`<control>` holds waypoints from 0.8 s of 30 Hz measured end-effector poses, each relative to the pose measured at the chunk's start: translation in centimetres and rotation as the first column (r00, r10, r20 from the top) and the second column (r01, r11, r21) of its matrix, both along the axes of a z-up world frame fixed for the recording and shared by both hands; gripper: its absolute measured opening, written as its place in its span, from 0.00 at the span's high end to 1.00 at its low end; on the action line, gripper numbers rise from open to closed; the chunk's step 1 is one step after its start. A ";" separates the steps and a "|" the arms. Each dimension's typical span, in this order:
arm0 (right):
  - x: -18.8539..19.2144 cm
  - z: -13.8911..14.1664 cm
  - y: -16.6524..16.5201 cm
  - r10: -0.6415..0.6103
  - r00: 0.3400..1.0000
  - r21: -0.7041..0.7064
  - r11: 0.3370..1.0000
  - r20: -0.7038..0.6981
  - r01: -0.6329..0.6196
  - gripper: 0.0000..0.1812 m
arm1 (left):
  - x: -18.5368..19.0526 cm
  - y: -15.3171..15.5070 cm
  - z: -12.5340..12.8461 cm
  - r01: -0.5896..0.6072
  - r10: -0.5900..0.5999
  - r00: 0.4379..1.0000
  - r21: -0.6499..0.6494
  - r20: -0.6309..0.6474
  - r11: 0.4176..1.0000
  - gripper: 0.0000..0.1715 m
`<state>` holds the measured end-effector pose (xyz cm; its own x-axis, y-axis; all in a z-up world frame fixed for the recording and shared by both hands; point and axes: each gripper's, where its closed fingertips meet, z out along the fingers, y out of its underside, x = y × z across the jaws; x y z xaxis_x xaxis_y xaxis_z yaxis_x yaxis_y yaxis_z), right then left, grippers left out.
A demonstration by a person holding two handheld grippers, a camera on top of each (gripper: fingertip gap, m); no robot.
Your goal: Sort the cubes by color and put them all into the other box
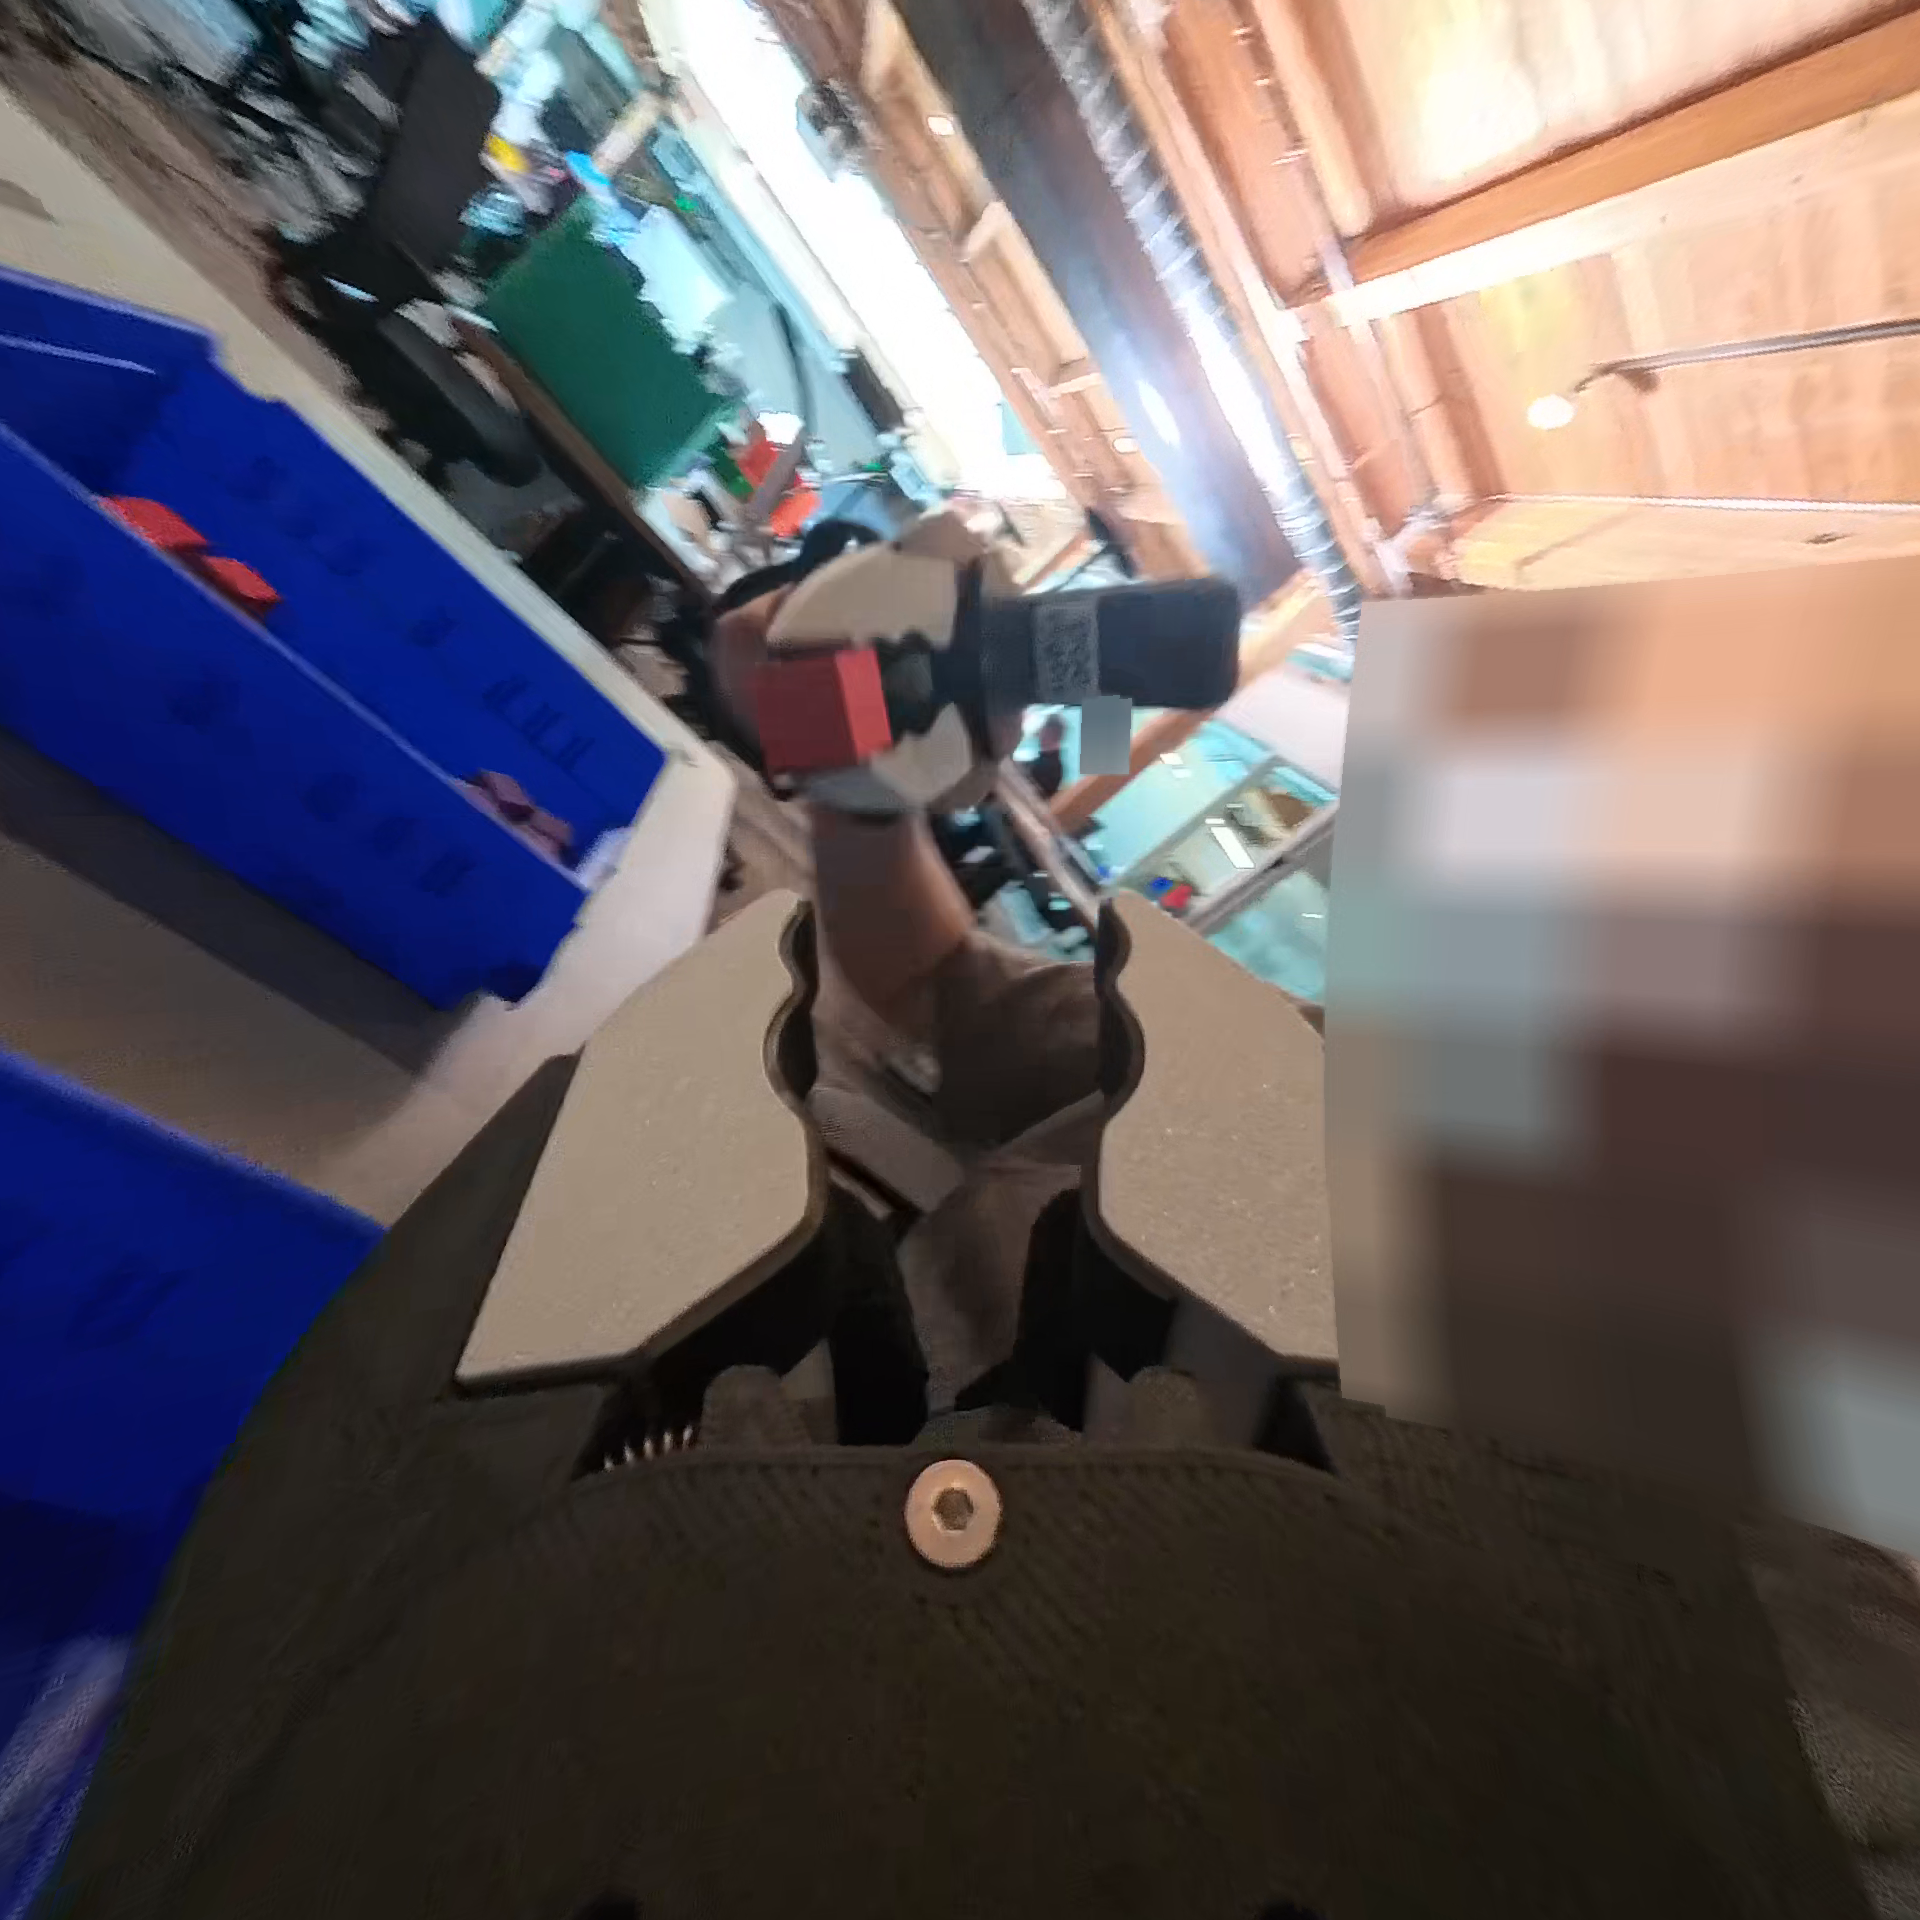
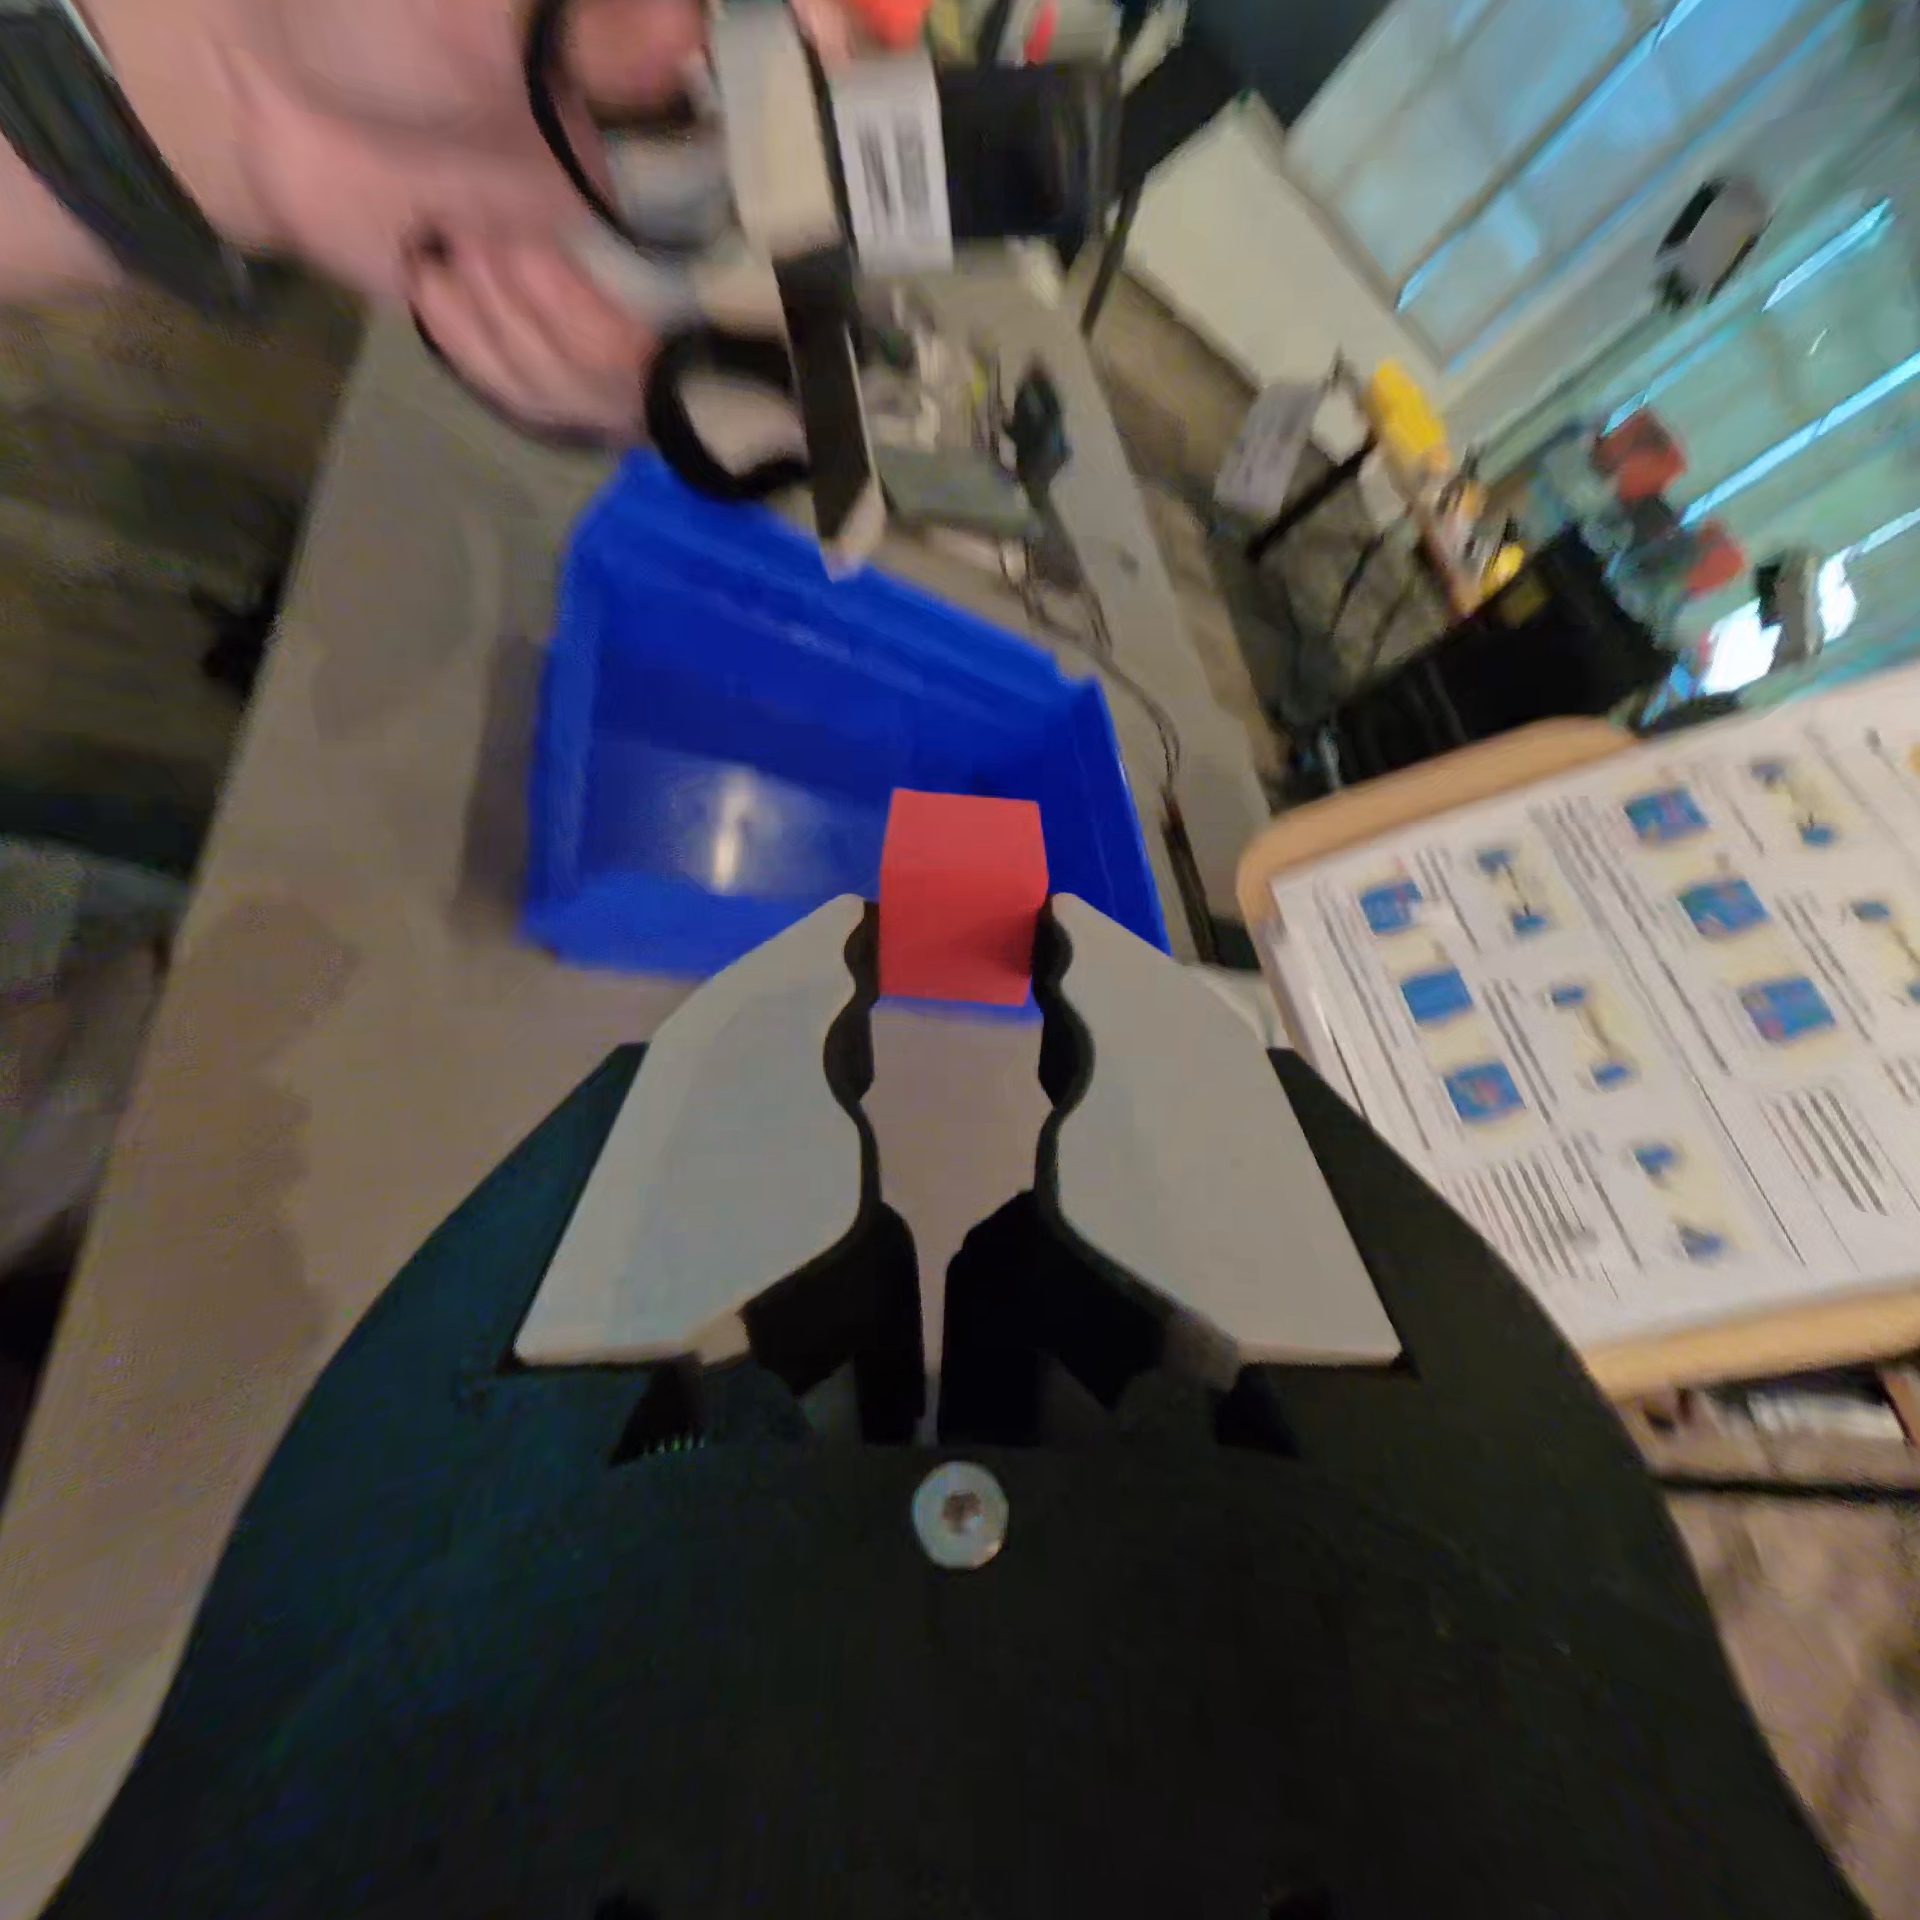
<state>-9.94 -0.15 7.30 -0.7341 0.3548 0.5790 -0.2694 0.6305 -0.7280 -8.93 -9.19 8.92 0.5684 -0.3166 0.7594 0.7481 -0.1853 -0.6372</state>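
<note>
The right gripper (image 2: 956, 920) clamps a red cube (image 2: 958, 894) in its jaws above a blue bin (image 2: 644, 727) on the desk (image 2: 343, 935). The left gripper (image 1: 951, 935) is raised with jaws apart, gripping nothing.

A plain red cube (image 2: 958, 899) sat pinched between the tips of the right hand-held gripper (image 2: 956, 920), raised above the counter. Behind it stood a blue bin (image 2: 727, 727)

A grey worktop (image 2: 343, 935) is seen, and a blue bin (image 2: 727, 748) is placed directly on it. More blue bins (image 1: 312, 665) are set on the worktop in the left wrist view, with small red pieces (image 1: 187, 551) inside one.
</note>
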 end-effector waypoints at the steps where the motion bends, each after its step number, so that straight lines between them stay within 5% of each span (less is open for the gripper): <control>1: -0.9 -0.1 2.4 -0.050 0.998 0.067 0.997 0.034 0.048 0.85 | -0.3 -0.3 0.2 -0.028 0.027 0.999 -0.025 -0.035 0.999 0.69; 5: -5.2 -3.1 12.8 -0.275 0.954 0.392 0.896 0.115 0.211 0.85 | -0.4 -2.0 2.0 -0.102 0.101 0.987 0.002 -0.125 0.995 0.69; 11: -7.6 -14.3 24.7 -0.523 0.793 0.736 0.662 0.313 0.146 0.84 | -0.3 -3.1 2.8 -0.133 0.136 0.982 0.033 -0.130 0.991 0.72; 16: -8.4 -19.8 28.9 -0.621 0.685 0.815 0.576 0.381 0.069 0.84 | -0.3 -3.7 2.9 -0.143 0.146 0.979 0.030 -0.141 0.989 0.70; 24: -8.7 -22.2 30.4 -0.667 0.621 0.859 0.511 0.412 -0.022 0.84 | -1.1 -4.5 2.9 -0.163 0.166 0.976 0.036 -0.143 0.986 0.72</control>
